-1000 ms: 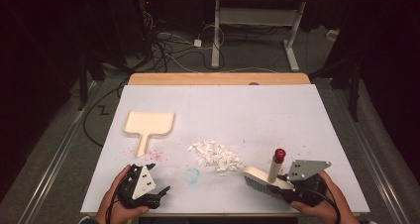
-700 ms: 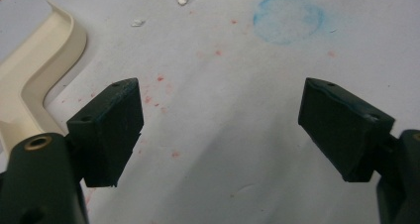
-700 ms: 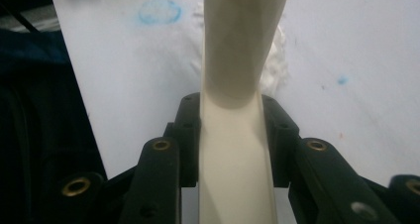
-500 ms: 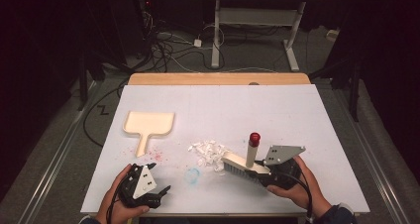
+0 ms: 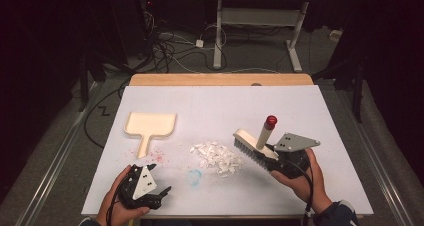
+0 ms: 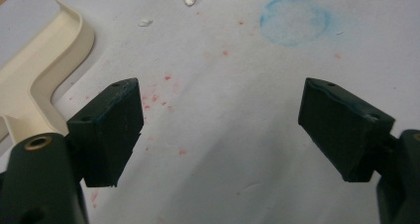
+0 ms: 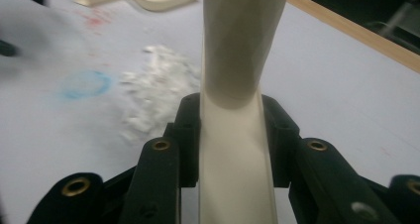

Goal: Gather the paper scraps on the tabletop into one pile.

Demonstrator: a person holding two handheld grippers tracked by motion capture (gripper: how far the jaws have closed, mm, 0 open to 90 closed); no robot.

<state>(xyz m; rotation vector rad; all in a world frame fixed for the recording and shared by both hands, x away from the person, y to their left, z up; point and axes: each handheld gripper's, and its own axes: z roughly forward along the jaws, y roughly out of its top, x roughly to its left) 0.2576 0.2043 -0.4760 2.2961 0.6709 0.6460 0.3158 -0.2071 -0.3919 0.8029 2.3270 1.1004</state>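
A cream hand brush (image 5: 252, 146) with dark bristles and a red-tipped handle is held tilted just right of a pile of white scraps (image 5: 216, 157). My right gripper (image 5: 280, 158) is shut on the brush's body (image 7: 233, 149), its jaws pressed on both sides. The scraps (image 7: 156, 92) lie ahead and to the left in the right gripper view. A cream dustpan (image 5: 149, 126) lies flat at the left of the sheet. My left gripper (image 5: 159, 192) rests near the front edge, open, nothing between its jaws (image 6: 220, 130). The dustpan's edge (image 6: 44, 65) shows at the left of that view.
The white sheet (image 5: 225, 111) covers the table, with a wooden strip (image 5: 220, 79) along its far edge. A faint blue ring (image 5: 194, 176) and red specks (image 5: 157, 156) mark the sheet. Cables and desk legs stand on the floor beyond.
My right gripper has carried the brush leftward towards the scrap pile and tilted it, bristles now facing the scraps. My left gripper has stayed still.
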